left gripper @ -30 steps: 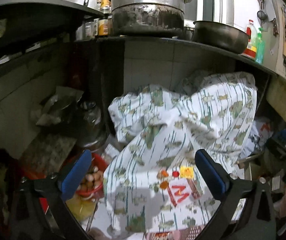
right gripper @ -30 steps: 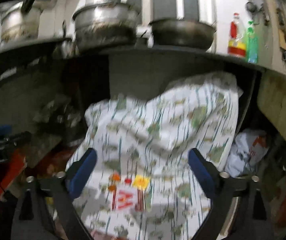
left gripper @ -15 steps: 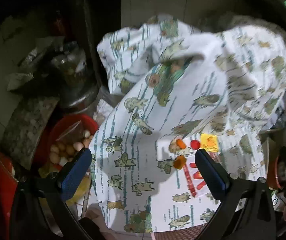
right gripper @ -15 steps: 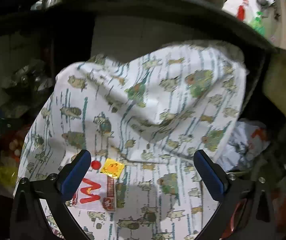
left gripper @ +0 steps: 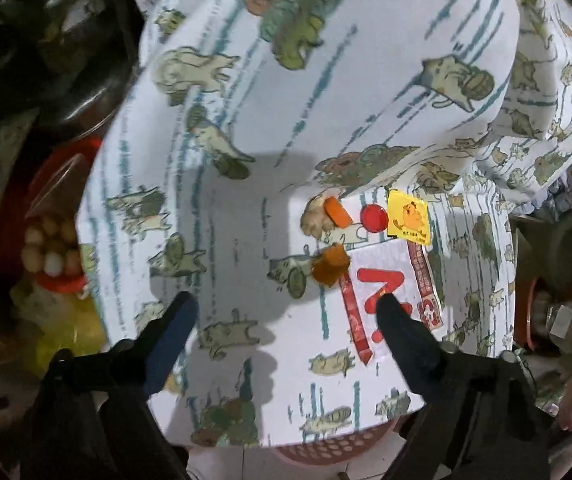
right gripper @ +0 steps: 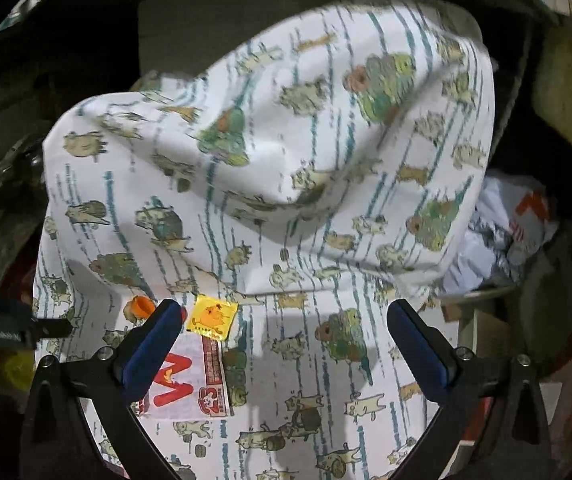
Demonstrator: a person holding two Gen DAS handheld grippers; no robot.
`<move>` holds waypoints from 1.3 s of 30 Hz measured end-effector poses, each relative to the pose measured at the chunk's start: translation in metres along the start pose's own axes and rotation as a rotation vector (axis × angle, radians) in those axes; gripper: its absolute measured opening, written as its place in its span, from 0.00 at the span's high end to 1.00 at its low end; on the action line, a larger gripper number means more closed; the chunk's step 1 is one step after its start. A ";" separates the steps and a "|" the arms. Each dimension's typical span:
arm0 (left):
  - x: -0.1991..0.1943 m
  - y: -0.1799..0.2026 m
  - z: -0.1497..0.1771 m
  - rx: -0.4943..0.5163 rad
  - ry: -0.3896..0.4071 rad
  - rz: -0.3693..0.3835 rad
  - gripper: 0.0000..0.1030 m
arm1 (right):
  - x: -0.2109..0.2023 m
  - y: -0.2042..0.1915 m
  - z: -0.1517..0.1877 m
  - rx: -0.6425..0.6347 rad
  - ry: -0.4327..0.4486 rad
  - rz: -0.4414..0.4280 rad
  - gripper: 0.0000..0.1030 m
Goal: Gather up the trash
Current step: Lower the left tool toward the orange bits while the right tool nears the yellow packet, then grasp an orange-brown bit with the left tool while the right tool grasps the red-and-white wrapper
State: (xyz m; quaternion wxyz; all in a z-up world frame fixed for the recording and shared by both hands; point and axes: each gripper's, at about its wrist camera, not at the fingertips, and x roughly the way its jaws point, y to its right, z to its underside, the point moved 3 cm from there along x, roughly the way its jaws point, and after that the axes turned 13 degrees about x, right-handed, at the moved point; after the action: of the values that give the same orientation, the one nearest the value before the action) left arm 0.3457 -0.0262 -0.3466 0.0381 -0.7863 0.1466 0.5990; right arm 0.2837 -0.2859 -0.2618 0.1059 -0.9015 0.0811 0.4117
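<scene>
A white cloth printed with cartoon cats (left gripper: 326,100) (right gripper: 286,160) drapes over a bulky object. On its flat front lie small trash pieces: a yellow square sticker (left gripper: 409,217) (right gripper: 211,316), a round red cap (left gripper: 374,218), an orange cap (left gripper: 337,212) (right gripper: 141,306), a brown crumpled bit (left gripper: 329,266) and a white wrapper with a red M (left gripper: 386,292) (right gripper: 181,380). My left gripper (left gripper: 286,304) is open, just below the trash. My right gripper (right gripper: 286,316) is open over the cloth, its left finger beside the yellow sticker.
A red bowl of small round items (left gripper: 51,240) and yellow bags (left gripper: 65,328) sit left of the cloth. A crumpled white plastic bag (right gripper: 502,232) lies at the right. A pink woven basket rim (left gripper: 326,450) shows under the cloth's front edge. Dark shelf above.
Both grippers have moved down and closer to the cloth; the pots and shelf top have left view. The trash pieces now sit right by the fingertips.
</scene>
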 end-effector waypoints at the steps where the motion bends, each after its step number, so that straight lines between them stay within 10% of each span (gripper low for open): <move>1: 0.004 0.001 -0.001 0.002 0.009 -0.004 0.24 | 0.002 0.002 0.000 0.015 -0.015 -0.005 0.00; 9: 0.039 0.035 -0.013 0.099 -0.008 0.055 0.69 | 0.016 0.012 0.000 0.058 -0.052 0.026 0.00; 20: 0.088 0.054 -0.022 0.124 -0.092 0.015 0.69 | 0.028 0.029 -0.001 0.115 -0.118 0.021 0.00; 22: 0.095 0.055 -0.018 0.147 -0.112 -0.039 0.82 | 0.028 0.032 -0.003 0.105 -0.105 0.048 0.00; 32: 0.055 0.056 -0.018 0.139 -0.051 0.007 0.93 | 0.037 0.030 0.002 0.108 -0.132 0.058 0.00; 39: 0.013 0.036 -0.013 0.086 0.019 0.010 0.93 | 0.063 -0.008 0.023 0.131 -0.350 -0.145 0.00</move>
State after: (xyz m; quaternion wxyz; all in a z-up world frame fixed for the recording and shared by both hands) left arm 0.3512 -0.0663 -0.3510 0.0676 -0.7890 0.1765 0.5847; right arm 0.3102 -0.2758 -0.3231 0.2061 -0.8109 0.0231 0.5473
